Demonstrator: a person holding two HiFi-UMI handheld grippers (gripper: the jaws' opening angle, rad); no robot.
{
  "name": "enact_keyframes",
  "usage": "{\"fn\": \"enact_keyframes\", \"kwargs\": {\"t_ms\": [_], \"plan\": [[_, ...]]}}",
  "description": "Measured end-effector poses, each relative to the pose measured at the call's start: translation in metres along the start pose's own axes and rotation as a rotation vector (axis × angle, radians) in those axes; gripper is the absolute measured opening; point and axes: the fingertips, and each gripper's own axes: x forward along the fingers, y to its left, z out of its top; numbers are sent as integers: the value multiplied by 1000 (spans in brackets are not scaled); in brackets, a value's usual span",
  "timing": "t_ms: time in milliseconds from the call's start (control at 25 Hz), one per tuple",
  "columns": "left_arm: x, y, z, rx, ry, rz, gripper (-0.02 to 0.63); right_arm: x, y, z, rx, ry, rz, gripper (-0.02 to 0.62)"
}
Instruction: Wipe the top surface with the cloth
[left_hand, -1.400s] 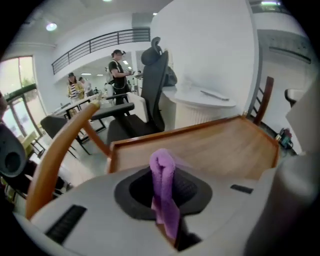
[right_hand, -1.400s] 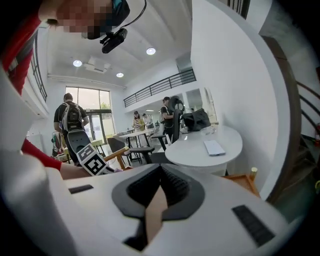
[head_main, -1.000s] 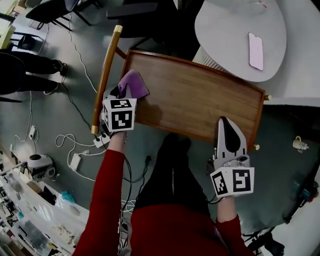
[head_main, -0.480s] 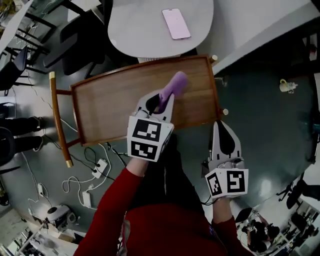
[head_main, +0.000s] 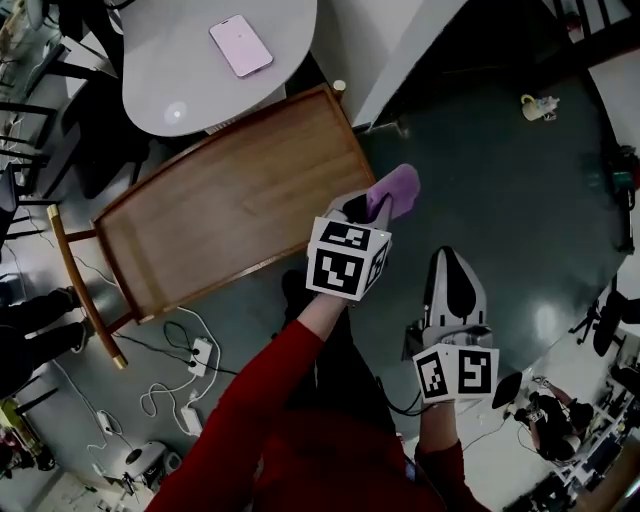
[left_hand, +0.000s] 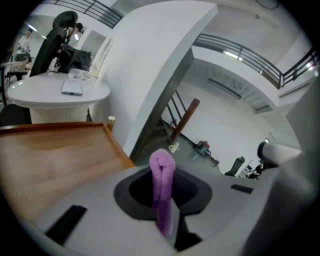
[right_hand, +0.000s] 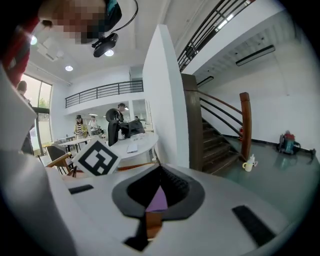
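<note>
Head view has the left tool (head_main: 374, 206) gripping the purple cloth (head_main: 400, 186) just past the wooden bench (head_main: 220, 212) end, the right tool (head_main: 450, 258) closed on nothing, so a wiping pass looks done

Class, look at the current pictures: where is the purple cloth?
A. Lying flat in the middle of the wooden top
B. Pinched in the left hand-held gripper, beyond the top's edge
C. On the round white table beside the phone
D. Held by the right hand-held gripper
B: the purple cloth sticks out of the left hand-held gripper, past the corner of the wooden top and over the floor.
</note>
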Motion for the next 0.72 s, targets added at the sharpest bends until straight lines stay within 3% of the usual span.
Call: {"fn": "enact_keyframes", "kwargs": {"t_ms": [160, 320, 720], "plan": [[-29, 52, -30, -38, 64, 140, 55, 23, 16, 4, -21, 21, 98, 12], [-85, 115, -56, -64, 85, 304, 54, 59, 56, 2, -67, 44, 249, 12], [-291, 249, -141, -109, 135, 793, 54, 90, 186, -9, -191, 93, 596, 12]]}}
